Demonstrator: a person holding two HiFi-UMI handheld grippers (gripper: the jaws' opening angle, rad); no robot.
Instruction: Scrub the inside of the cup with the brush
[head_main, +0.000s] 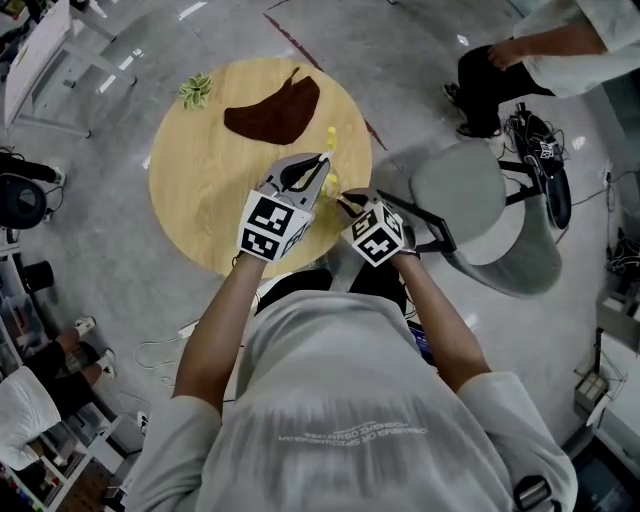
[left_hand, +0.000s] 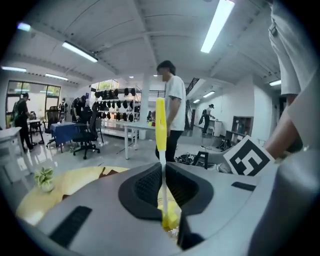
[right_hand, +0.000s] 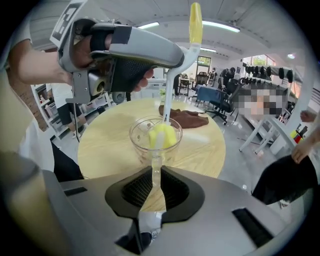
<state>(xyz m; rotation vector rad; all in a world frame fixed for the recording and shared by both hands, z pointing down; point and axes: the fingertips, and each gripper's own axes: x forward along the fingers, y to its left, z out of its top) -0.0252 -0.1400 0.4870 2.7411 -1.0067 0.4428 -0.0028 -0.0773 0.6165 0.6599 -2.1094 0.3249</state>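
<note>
Right gripper (right_hand: 153, 175), nearest: jaws drawn in to a narrow gap and pressed on the thin clear handle of the cup (right_hand: 136, 141). The cup is a clear, wide-mouthed one. It is held just beyond the jaws, over the near right part of the round wooden table (head_main: 200, 190). Whether its base rests on the table cannot be told.

Left gripper (left_hand: 163, 170): jaws closed on the white shaft of the brush (left_hand: 160, 131), with the yellow handle end standing up past them. In the right gripper view this gripper is seen above and to the left of the cup. The shaft runs down from it into the cup's mouth.

Yellow sponge head (right_hand: 162, 135): inside the cup and low in the bowl. Contact with the wall is likely but not confirmed.

Step judged: scrubbing is in hand, as the brush has been inserted.

Next move judged to call for the head to be pressed against wall and bottom, then twisted or stroked. The cup must be kept steady, since the thin handle may pivot in the jaws.

Farther on the table: a brown cloth (head_main: 275, 108), and at the far left edge a small green plant (head_main: 196, 90).
</note>
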